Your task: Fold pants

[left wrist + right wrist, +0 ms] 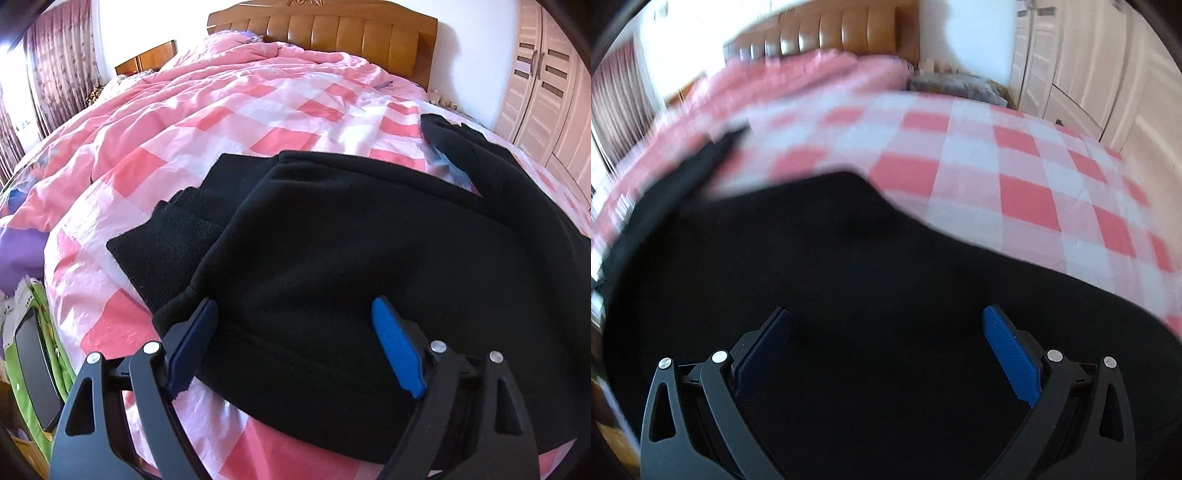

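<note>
Pants (351,251): lie on the bed cover (184,122), directly ahead of and under the left tool (295,310); folded over into layers, one edge sticking out to the left of the tool.
Left tool: over the near edge of the pants, fingers wide apart, cloth between them; contact cannot be told.
Right tool (890,325): over the pants (849,258), fingers wide apart; view blurred.
Bed cover: spreads beyond the pants, ahead and to both sides.
Headboard (332,33): at the far end of the bed, ahead of both tools.
Wardrobe (546,85): far right, beside the bed.
Curtain (55,62): far left.
</note>
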`<state>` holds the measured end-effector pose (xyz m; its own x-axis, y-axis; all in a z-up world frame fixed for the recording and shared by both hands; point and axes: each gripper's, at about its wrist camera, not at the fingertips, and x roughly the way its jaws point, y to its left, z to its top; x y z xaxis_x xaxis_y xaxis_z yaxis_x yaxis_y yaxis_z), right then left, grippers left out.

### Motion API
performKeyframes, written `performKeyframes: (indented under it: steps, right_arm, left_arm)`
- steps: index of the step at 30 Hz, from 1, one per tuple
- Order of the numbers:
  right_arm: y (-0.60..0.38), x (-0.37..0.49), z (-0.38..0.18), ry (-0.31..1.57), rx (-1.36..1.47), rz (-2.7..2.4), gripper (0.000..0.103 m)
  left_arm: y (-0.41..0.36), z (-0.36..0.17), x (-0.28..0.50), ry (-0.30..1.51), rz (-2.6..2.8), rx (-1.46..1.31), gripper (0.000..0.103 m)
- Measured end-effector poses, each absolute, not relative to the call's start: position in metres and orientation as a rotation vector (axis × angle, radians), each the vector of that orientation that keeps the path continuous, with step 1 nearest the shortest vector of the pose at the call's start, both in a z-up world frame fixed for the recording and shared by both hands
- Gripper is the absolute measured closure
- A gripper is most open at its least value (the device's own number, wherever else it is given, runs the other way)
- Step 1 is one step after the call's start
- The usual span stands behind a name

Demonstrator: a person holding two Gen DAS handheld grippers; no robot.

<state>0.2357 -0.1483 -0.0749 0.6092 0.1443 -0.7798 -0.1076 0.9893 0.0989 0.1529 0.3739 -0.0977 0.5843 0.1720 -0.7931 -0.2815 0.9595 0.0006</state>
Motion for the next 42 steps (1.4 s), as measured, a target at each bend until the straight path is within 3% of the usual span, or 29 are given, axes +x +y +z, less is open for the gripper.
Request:
performKeyframes:
  steps: [5,7,9,14,16,20,26,30,36,42]
  right_arm:
    - [-0.160,0.234,-0.075,0.881,0.114,0.154,0.004]
    - [-0.157,0.234,-0.075,0.882,0.098,0.156,0.004]
    - [-0.154,0.233,-0.073,0.877,0.090,0.164,0.004]
    - [-0.153,0.228,-0.071,0.872,0.094,0.164,0.004]
    - [-0.154,0.227,-0.071,0.871,0.099,0.165,0.004]
    - [-0.156,0.227,-0.071,0.870,0.117,0.174,0.004]
    - [-0.160,0.228,-0.071,0.868,0.145,0.188,0.004]
    - [-0.161,0.229,-0.071,0.867,0.154,0.193,0.004]
    - [-0.161,0.229,-0.072,0.865,0.157,0.193,0.004]
    - [-0.161,0.230,-0.072,0.867,0.154,0.192,0.004]
  left_arm:
    - [0.341,-0.036,0.148,0.803,0.303,-0.129,0.018]
    - [0.301,-0.001,0.160,0.756,0.218,-0.088,0.005]
    - [0.239,0.023,0.188,0.769,0.094,0.023,0.002]
    - [0.134,0.012,0.282,0.912,-0.054,0.129,0.002]
    - [0.116,-0.006,0.320,0.985,-0.046,0.132,0.016]
    - [0.113,-0.037,0.377,1.075,0.006,0.086,0.020]
    - [0.126,-0.070,0.408,1.146,0.074,0.051,0.049]
    - [0.131,-0.064,0.401,1.099,0.064,0.095,0.094]
    - [0.170,-0.002,0.338,0.886,0.047,0.055,0.095]
    - [0.254,0.047,0.212,0.734,0.098,-0.020,0.095]
